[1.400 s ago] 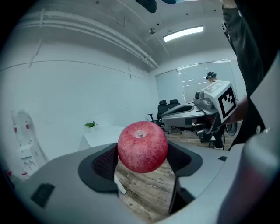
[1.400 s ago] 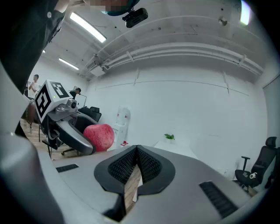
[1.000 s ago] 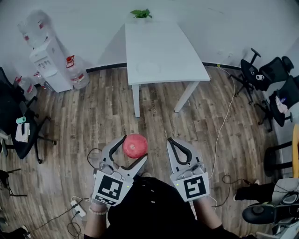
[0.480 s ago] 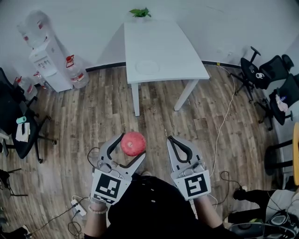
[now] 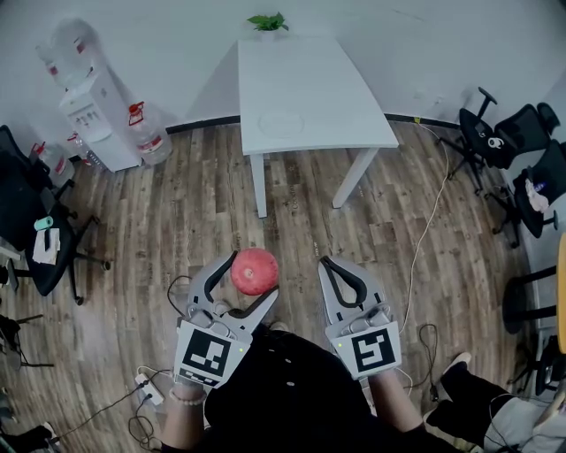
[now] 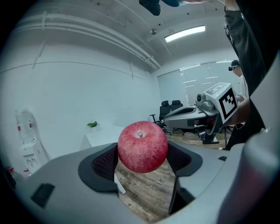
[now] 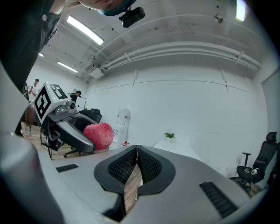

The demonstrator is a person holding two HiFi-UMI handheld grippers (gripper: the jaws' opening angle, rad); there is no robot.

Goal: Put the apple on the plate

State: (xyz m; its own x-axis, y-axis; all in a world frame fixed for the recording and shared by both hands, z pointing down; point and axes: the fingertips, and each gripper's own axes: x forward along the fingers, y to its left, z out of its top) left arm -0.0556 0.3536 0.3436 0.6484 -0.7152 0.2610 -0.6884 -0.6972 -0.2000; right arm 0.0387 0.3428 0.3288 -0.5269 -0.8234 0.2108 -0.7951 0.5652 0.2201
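The red apple [image 5: 255,270] sits clamped between the left gripper's [image 5: 253,278] jaws, unchanged since before. The right gripper [image 5: 325,263] is closed and empty. The plate [image 5: 281,123] lies well apart at 12 o'clock.

Red apple [image 6: 142,146], stem up, in left gripper [image 5: 254,275]; white plate [image 5: 281,123] far off on white table [image 5: 332,93].

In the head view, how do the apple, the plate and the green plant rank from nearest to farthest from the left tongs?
1. apple: nearest, held between the left tongs themselves.
2. plate: ahead, on the near half of the white table.
3. green plant: farthest, at the table's far end.
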